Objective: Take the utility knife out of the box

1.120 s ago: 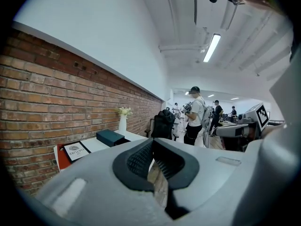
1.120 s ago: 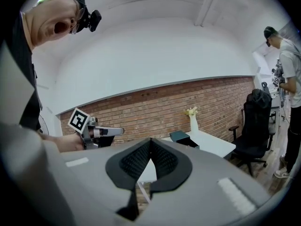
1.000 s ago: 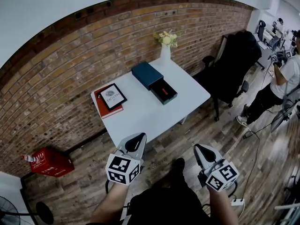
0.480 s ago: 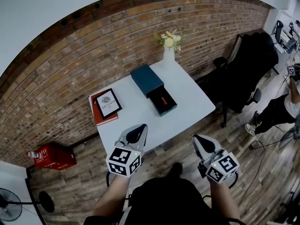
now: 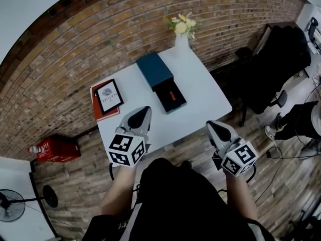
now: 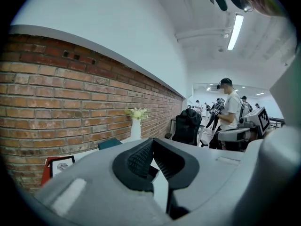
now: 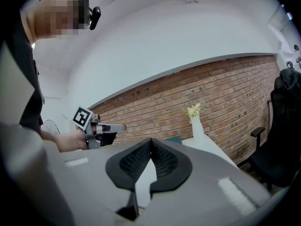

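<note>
Both grippers & the person have closed in on the table (image 5: 203, 102) vs a sec ago: left gripper (image 5: 145, 110) now overlaps its near edge in the head view, and right gripper (image 5: 210, 125) sits just off the near-right edge. Jaws on both are clenched tip-to-tip w/ nothing between. So it's approach only. No contact w/ the box (image 5: 156, 70) yet, and the jaws likely need to open first. Utility knife (image 5: 172, 95), red, lies flat in the box's slid-out tray (image 5: 176, 103) mid-table, well apart from both grippers. Its long axis runs w/ the tray's length, on a far-left to near-right diagonal. Blade end: too small to tell.
</note>
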`<action>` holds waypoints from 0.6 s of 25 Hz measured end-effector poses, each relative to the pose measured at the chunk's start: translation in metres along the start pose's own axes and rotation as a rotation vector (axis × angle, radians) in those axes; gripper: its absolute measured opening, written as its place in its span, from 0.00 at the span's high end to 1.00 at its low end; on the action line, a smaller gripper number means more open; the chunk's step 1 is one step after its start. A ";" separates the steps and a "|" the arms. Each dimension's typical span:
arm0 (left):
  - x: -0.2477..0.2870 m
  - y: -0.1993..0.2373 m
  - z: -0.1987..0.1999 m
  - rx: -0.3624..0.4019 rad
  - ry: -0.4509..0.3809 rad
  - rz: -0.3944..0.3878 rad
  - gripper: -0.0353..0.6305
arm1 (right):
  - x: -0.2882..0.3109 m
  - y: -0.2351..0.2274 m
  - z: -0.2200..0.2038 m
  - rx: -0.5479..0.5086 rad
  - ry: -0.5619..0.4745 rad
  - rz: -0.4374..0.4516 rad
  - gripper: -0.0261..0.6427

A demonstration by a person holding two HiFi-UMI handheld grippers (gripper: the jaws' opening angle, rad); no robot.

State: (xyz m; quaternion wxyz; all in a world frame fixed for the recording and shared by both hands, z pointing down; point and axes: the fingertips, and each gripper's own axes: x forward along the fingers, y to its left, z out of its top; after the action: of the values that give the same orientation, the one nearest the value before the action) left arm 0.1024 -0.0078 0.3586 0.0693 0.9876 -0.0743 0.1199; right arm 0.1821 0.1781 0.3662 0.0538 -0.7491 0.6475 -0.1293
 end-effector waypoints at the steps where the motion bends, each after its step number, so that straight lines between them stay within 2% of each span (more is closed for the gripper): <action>1: 0.005 0.004 -0.001 -0.006 0.002 0.003 0.94 | 0.007 -0.002 -0.001 -0.001 0.009 0.009 0.96; 7: 0.036 0.029 -0.004 -0.033 0.010 -0.006 0.94 | 0.054 -0.021 -0.003 0.000 0.060 0.032 0.96; 15: 0.069 0.068 -0.012 -0.066 0.033 -0.050 0.94 | 0.129 -0.034 -0.025 -0.010 0.188 0.052 0.96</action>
State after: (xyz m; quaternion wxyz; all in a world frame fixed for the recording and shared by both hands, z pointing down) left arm 0.1546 -0.0810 0.3955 0.1062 0.9842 -0.0525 0.1319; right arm 0.2243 0.0583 0.4144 -0.0076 -0.7168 0.6697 -0.1943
